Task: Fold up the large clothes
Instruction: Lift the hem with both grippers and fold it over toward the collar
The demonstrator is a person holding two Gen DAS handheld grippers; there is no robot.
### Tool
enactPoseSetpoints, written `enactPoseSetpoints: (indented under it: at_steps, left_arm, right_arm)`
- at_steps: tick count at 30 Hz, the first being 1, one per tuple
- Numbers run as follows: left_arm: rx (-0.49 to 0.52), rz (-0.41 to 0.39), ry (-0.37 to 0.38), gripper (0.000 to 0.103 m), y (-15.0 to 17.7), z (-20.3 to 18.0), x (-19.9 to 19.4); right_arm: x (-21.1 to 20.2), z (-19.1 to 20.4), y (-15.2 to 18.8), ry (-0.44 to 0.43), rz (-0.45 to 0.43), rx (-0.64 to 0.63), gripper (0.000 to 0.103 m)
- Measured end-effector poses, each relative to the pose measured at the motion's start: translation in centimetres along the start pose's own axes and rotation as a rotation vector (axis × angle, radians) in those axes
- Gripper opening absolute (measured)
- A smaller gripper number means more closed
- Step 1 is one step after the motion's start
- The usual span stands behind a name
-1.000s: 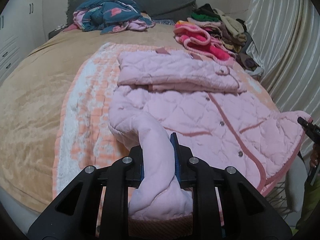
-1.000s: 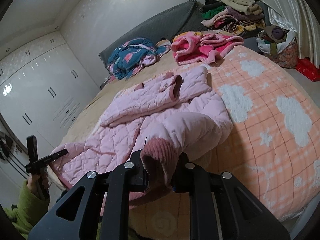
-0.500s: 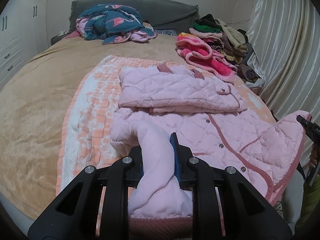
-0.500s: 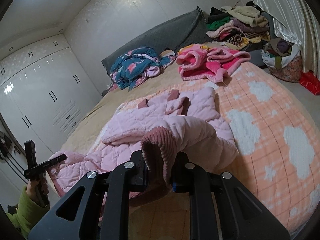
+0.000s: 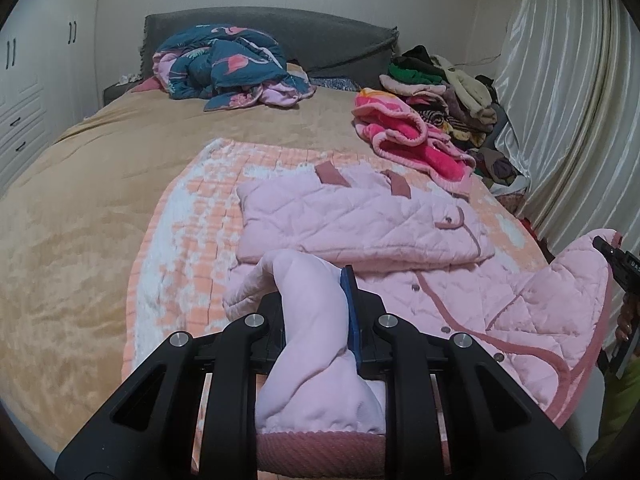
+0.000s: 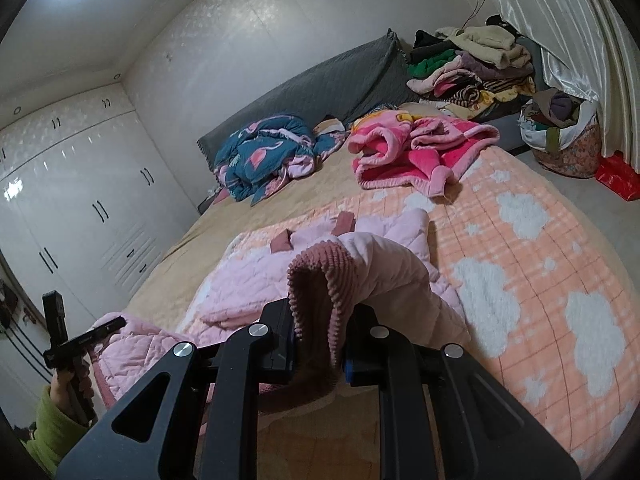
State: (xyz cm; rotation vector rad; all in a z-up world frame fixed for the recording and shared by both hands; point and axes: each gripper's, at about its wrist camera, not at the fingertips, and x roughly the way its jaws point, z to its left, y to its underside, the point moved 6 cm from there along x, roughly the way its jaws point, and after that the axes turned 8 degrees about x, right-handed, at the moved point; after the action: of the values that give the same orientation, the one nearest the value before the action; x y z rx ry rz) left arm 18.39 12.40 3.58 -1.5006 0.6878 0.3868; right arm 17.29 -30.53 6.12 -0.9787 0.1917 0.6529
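A pale pink quilted jacket (image 5: 360, 224) (image 6: 240, 280) lies on a peach cloud-print blanket (image 5: 188, 208) (image 6: 520, 240) on the bed, its upper part folded over. My left gripper (image 5: 314, 300) is shut on one pale pink sleeve (image 5: 312, 320), held up off the bed. My right gripper (image 6: 318, 320) is shut on the other sleeve at its ribbed dusty-pink cuff (image 6: 320, 280), also raised. Each gripper shows in the other's view: the right one (image 5: 616, 256) at the jacket's lifted right side, the left one (image 6: 80, 340) in a hand with a green sleeve (image 6: 52, 428).
A blue flamingo quilt (image 5: 224, 64) (image 6: 264, 152) sits by the grey headboard (image 5: 320, 40). A hot-pink fleece (image 5: 404, 132) (image 6: 416, 148) and a clothes pile (image 5: 440, 80) (image 6: 472, 64) lie far right. A full bag (image 6: 560, 132) stands on the floor by the curtain (image 5: 560, 100). A white wardrobe (image 6: 80, 200) is on the left.
Both grippers have risen and moved forward over the jacket, each still gripping its sleeve. The sleeves now arch higher off the bed.
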Motion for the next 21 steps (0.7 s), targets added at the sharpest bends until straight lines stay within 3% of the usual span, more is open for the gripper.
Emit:
enactPoseSetpoints:
  at_steps: [21]
  left_arm:
    - [-0.049, -0.016, -0.003, 0.016, -4.0, 1.8, 2.2]
  right_arm:
    - [3.3, -0.2, -4.8, 0.014, -0.043, 0.032, 0.015]
